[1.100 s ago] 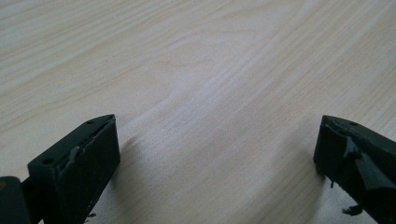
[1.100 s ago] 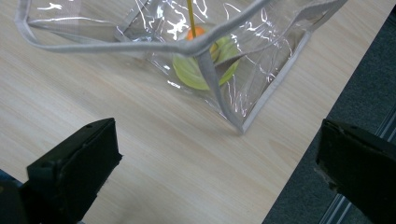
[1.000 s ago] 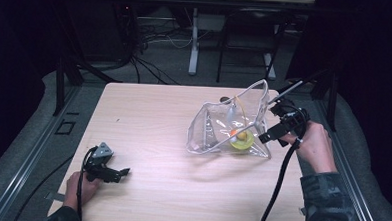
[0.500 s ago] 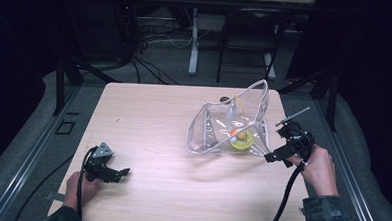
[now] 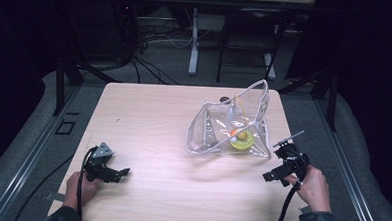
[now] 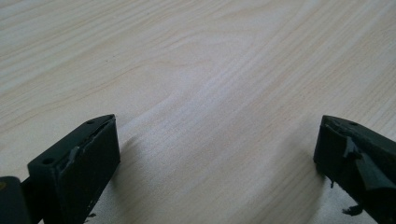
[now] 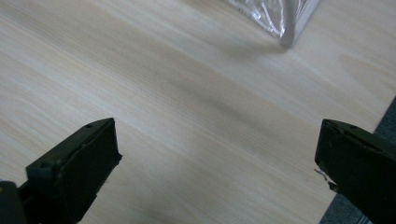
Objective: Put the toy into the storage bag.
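Observation:
A clear plastic bag (image 5: 233, 124) stands crumpled on the right half of the wooden table (image 5: 153, 128), with a yellow-green roll and a small orange thing (image 5: 242, 137) inside it. My right gripper (image 5: 277, 161) hovers open near the table's right front edge, just below the bag's corner (image 7: 292, 28), with nothing between its jaws. My left gripper (image 5: 121, 173) rests low at the front left, open over bare wood (image 6: 215, 116), far from the bag.
The table's right edge (image 7: 373, 126) runs close beside my right gripper, with dark floor beyond. Cables, stands and a dark frame (image 5: 192, 45) sit behind the table's far edge. Bare wood lies between the two grippers.
My right gripper has let go of the bag's right side and drawn back toward the front right edge, now open. The bag has settled on the table. The left gripper stayed put.

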### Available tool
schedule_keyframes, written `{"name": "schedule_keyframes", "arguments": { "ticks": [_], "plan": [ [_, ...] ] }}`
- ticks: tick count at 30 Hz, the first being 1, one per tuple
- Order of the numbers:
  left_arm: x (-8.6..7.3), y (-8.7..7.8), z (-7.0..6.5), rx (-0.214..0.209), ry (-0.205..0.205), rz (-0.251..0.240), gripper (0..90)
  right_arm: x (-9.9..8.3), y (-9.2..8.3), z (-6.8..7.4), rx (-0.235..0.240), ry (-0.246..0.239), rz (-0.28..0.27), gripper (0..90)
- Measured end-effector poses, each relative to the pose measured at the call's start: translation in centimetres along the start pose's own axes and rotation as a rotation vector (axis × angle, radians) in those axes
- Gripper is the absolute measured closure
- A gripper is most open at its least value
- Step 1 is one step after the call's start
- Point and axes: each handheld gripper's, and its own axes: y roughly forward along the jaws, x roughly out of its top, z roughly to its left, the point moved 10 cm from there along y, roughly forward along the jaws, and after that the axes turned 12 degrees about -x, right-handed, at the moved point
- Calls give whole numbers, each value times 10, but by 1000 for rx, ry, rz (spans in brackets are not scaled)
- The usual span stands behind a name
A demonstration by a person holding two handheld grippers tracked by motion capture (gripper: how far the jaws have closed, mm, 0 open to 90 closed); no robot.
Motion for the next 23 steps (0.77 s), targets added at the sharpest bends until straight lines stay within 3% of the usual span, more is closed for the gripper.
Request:
{"name": "schedule_keyframes", "arguments": {
  "ticks": [3, 6, 12, 13, 14, 15, 17, 18, 19, 23],
  "plan": [
    [0, 0, 0, 0, 1, 1, 4, -11, 19, 6, -14, 16, -3, 1],
    [0, 0, 0, 0, -3, -1, 4, -17, 27, 9, -18, 2, 11, 1],
    [0, 0, 0, 0, -2, -1, 4, -40, 53, 19, -22, -27, 83, 0],
    [0, 0, 0, 0, 1, 0, 4, -40, 53, 19, -22, -27, 83, 0],
    [0, 0, 0, 0, -1, 0, 4, -40, 59, 23, -23, 16, 54, 0],
    [0, 0, 0, 0, 1, 0, 4, -47, 59, 18, -40, -32, 111, 0],
    [0, 0, 0, 0, 2, 1, 4, -53, 63, 19, -34, -34, 131, 0],
    [0, 0, 0, 0, -1, -1, 3, -55, 66, 18, -53, -17, 127, 0],
    [0, 0, 0, 0, 1, 0, 4, -58, 67, 17, -48, -40, 146, 0],
    [0, 0, 0, 0, 1, 1, 3, -58, 69, 17, -49, -40, 139, 0]
  ]
}}
